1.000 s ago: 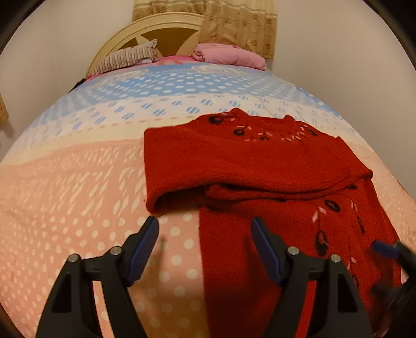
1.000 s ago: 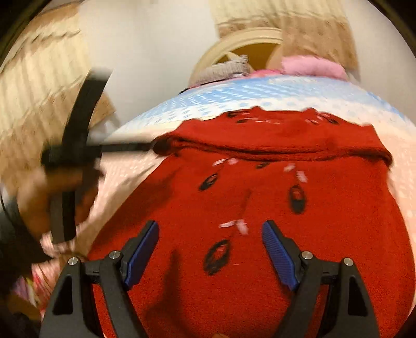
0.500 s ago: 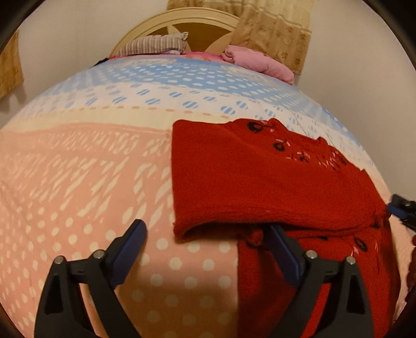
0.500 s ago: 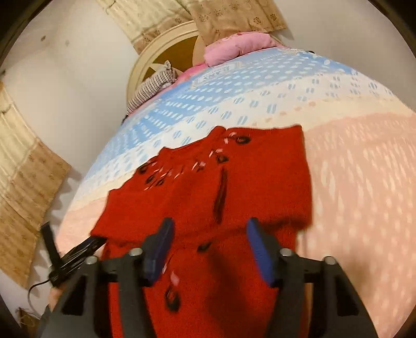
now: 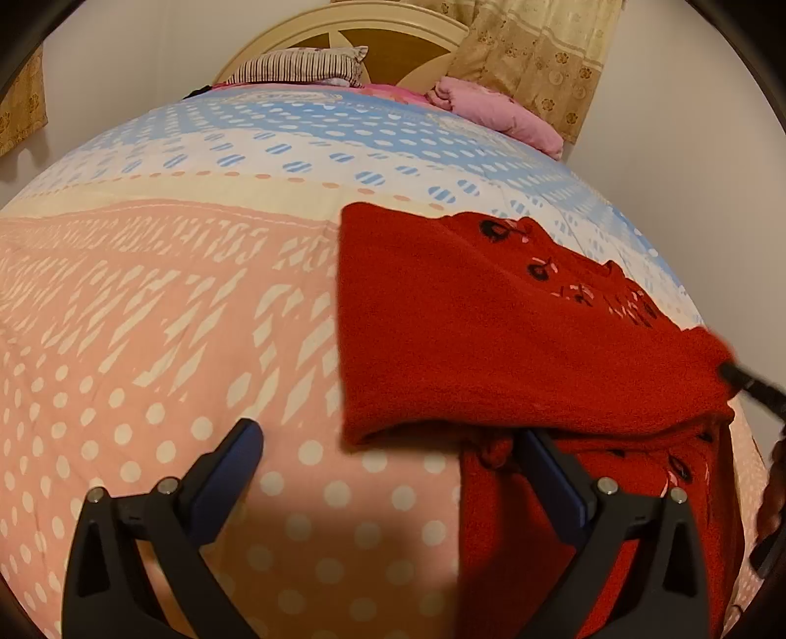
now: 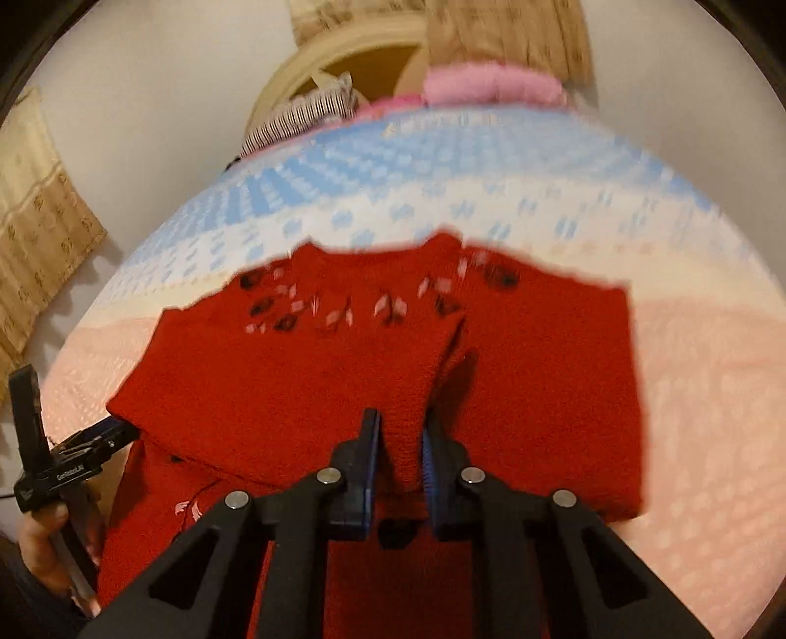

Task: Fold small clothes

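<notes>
Left wrist view: left gripper [image 5: 388,457] spread as wide as it goes, jaws just been opening, nothing pinched. Left pad over bare bedspread [image 5: 162,314], right pad at the edge of the red knit sweater [image 5: 471,344], just under a folded-over flap. Sweater lying on the pink dotted part of the bedspread, toward the right side of the bed, neckline with dark embroidered flowers pointing to the headboard [image 5: 344,29]. Striped pillow [image 5: 299,66] and pink folded blanket [image 5: 496,115] far up at the head of the bed, well apart from the sweater. Patterned curtain [image 5: 540,54] hanging beyond.

Right wrist view, blurred: right gripper [image 6: 400,442] nearly closed, jaws just been closing, a raised ridge of sweater [image 6: 294,373] fabric between the blue pads. Contact between pads and knit likely, exact pressure hard to tell through the blur. Left gripper [image 6: 93,442] seen at the left edge of the sweater, held in a hand [image 6: 46,545].
</notes>
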Demonstrator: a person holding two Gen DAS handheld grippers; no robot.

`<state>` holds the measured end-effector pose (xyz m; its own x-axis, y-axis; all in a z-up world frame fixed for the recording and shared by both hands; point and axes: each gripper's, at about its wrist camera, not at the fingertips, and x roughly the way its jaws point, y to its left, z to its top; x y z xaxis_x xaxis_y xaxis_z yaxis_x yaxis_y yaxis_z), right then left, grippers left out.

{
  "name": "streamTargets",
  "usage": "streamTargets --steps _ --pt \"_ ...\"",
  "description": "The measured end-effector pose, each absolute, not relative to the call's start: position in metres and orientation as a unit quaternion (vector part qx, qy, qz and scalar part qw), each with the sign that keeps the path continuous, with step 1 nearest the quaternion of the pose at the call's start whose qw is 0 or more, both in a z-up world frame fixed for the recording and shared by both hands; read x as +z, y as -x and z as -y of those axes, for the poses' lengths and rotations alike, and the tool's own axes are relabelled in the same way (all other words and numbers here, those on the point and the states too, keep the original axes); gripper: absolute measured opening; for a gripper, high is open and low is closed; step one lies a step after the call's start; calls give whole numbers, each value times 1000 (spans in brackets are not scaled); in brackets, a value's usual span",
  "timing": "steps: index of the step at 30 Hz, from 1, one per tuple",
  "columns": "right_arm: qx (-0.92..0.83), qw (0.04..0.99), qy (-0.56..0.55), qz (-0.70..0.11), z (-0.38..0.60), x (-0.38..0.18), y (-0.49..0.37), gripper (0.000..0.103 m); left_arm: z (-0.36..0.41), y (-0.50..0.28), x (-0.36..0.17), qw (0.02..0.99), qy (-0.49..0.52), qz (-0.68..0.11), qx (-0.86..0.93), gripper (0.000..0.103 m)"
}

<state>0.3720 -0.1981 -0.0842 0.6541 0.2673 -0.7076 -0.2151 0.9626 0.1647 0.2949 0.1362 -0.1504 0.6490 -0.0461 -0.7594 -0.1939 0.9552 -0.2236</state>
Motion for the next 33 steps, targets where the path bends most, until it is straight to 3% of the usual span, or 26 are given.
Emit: streamTargets --steps 7,19,30,32,33 --pt "109 932 -28 -344 229 -42 -363 15 -138 -297 -152 894 145 -422 43 103" --pt "75 901 -51 -425 274 -116 -378 16 -141 -297 -153 893 153 -422 45 103" --pt "66 929 -53 -361 269 -82 -349 18 -149 -264 -123 917 180 -348 73 103" --pt "92 927 -58 -358 257 -78 -348 26 -144 -270 -116 921 164 -344 75 103" --pt "108 925 -54 -361 248 -78 -349 38 -142 -275 -115 922 158 -347 72 103"
